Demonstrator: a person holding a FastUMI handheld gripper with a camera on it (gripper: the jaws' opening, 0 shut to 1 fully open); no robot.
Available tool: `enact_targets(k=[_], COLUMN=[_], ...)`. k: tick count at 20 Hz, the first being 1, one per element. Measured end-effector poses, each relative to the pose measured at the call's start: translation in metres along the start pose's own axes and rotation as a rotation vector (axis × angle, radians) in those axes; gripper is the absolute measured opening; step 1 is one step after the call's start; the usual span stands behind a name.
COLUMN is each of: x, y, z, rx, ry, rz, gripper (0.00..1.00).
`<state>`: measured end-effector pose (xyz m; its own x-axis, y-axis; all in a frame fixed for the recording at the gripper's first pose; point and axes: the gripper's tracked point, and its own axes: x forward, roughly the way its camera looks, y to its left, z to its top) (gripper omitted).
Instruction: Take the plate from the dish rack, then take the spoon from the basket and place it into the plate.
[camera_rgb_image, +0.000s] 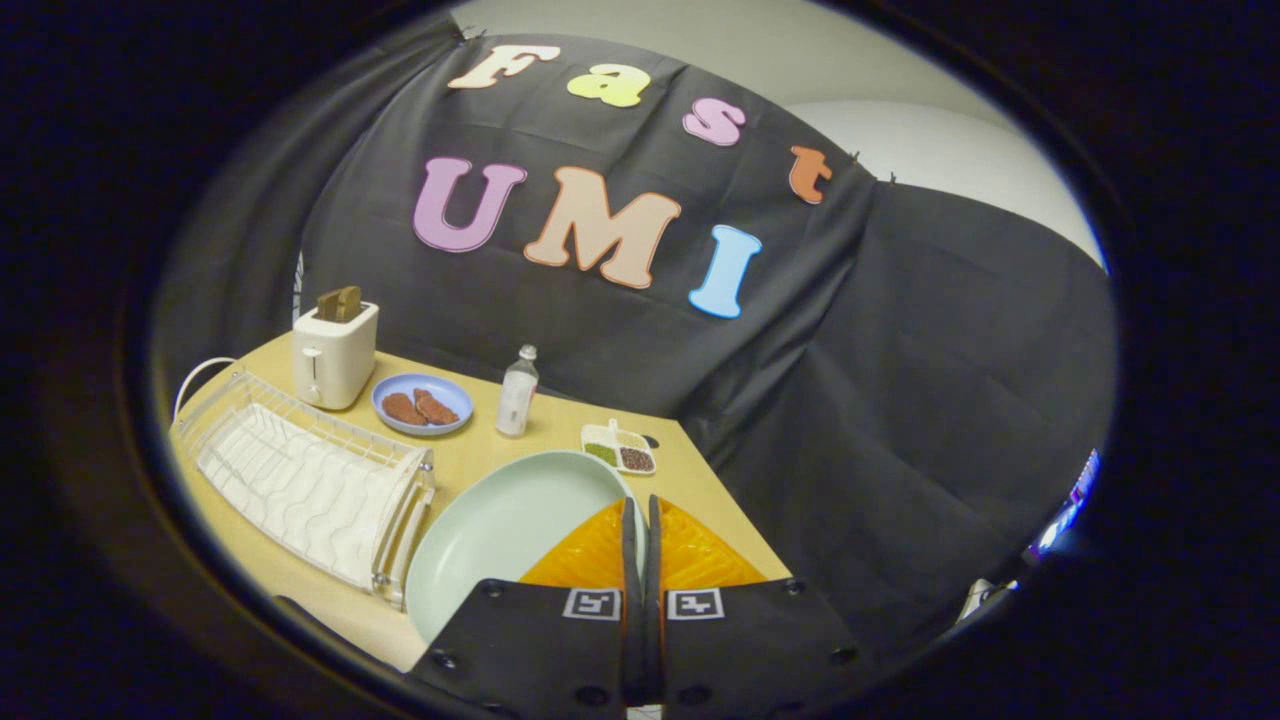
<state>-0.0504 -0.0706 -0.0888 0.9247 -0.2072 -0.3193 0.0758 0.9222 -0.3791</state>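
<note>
Plate (500, 530) sits lower centre of the frame, right of the dish rack (310, 480), its rim pinched between my closed gripper (641, 520) fingers. I should lower it level onto the table (690, 470), releasing gently.

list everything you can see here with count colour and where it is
plate: 1, pale green, gripped by its rim, beside the dish rack
dish rack: 1, white, empty, beside the toaster
toaster: 1, white, bread in its slot, at the table's back
small plate: 1, blue, two brown pieces on it, beside the toaster
bottle: 1, clear, between small plate and tray
tray: 1, white, green and dark fillings, beyond the plate
table: 1, light wood
gripper: 1, shut on the plate's rim
</note>
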Motion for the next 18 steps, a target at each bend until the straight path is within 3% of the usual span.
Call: enact_targets(k=[7,18], x=[-0.004,0.019], y=[0.015,0.037], z=[-0.063,-0.151], rx=[0.082,0.239], ry=[0.101,0.260], rz=[0.089,0.146], gripper=[0.03,0.03])
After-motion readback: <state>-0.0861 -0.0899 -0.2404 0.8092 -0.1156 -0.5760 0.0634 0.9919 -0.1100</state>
